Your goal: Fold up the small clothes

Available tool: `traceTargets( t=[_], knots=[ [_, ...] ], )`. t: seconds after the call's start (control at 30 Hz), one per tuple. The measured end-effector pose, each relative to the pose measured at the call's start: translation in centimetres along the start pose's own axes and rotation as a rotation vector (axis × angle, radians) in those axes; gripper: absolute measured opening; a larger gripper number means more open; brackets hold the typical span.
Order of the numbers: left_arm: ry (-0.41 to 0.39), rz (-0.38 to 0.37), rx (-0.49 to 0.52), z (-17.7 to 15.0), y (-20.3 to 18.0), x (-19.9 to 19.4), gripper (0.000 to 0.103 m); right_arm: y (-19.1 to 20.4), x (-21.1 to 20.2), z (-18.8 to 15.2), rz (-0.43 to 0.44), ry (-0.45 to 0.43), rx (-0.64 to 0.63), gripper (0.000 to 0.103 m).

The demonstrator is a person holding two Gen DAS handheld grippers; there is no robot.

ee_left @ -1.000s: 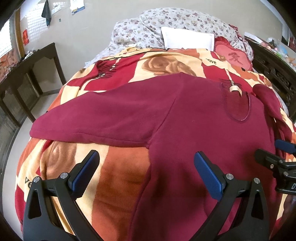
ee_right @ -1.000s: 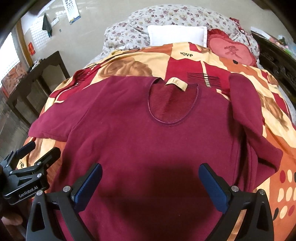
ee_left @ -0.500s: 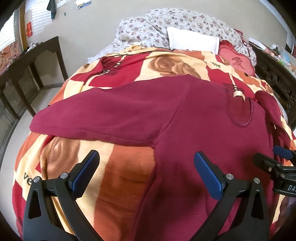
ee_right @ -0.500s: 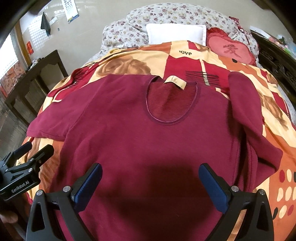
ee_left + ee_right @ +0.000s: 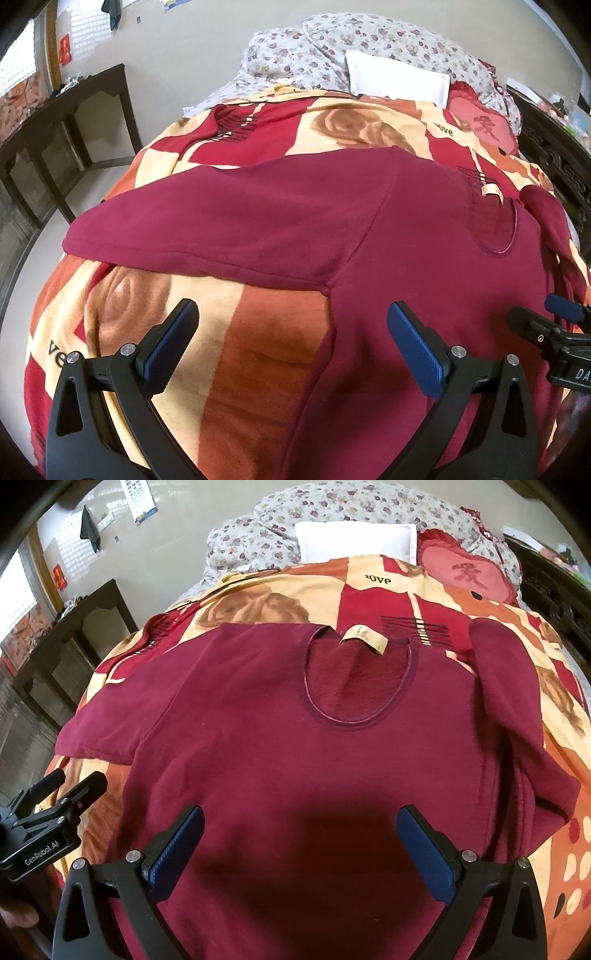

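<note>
I hold both tongs spread wide over a maroon sweater (image 5: 295,746) laid face up on the rose blanket (image 5: 258,362), neither tong gripping anything. The sweater lies flat with its neck (image 5: 356,686) toward the pillows (image 5: 354,542) and its tag (image 5: 364,640) showing, so the front is open to me and the hem falls nearest my hands.

My left tong (image 5: 291,343) hangs released above the spot where the sweater's side meets bare blanket, just below the armpit. The left sleeve (image 5: 229,229) stretches straight out toward the bed's edge, a long clean line that looks ready to be turned in over the body.

My right tong (image 5: 301,843), likewise unclenched, hovers over the lower chest, its shadow dark on the cloth. The right sleeve (image 5: 517,716) is not flat: it bunches and doubles back along the side seam, so I judge it needs smoothing or lifting before it can fold neatly.

Each tong shows at the edge of the other's view, so my hands are close together at the near end of the bed. No fold is made yet; the sleeves seem the place to start. The thick fleece should hold a crease poorly and may slide on the blanket.
</note>
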State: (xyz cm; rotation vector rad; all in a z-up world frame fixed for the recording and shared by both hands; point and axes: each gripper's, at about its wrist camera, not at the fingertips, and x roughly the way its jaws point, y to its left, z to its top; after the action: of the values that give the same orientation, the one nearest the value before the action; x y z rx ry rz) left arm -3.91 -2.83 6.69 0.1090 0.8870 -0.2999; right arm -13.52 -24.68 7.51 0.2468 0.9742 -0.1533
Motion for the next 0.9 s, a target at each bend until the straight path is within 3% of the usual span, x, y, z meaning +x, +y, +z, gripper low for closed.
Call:
traceTargets(
  t=[0.9],
  knots=[
    [0.027,0.028,-0.065,0.0,3.4,0.7,0.102,2.2,1.3,0.1,0.036,0.028,-0.026,0.103]
  ],
)
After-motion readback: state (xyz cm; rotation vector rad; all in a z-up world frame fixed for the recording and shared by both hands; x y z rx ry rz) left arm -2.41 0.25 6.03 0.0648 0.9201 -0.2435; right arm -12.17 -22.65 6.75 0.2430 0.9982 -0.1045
